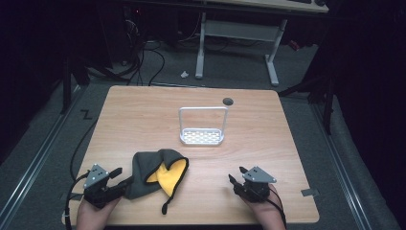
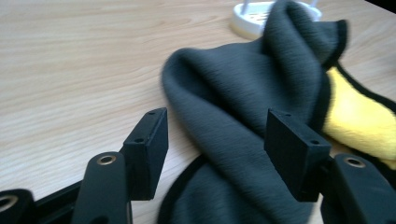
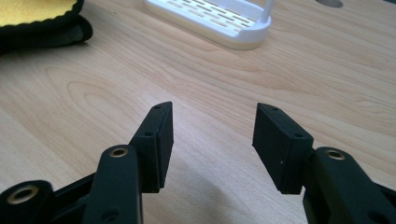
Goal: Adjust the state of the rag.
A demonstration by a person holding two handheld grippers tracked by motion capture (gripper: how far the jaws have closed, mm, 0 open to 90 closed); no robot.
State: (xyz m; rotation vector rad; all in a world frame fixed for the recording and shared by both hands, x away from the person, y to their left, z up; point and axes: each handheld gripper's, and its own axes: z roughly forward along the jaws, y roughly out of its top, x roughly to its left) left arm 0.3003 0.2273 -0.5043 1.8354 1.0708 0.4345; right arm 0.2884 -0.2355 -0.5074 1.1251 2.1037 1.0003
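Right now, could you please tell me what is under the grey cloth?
Under the grey cloth a yellow lining shows where the edge is folded back, and the wooden table lies around it. Whatever else might lie beneath stays covered by the bunched fabric.

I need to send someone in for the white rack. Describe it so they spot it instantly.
Start at the wooden table and look to its middle, slightly toward the far edge, just this side of the dark round hole. There stands the white rack: a slotted flat base with a tall hoop handle. The nearby grey and yellow cloth is soft and crumpled.
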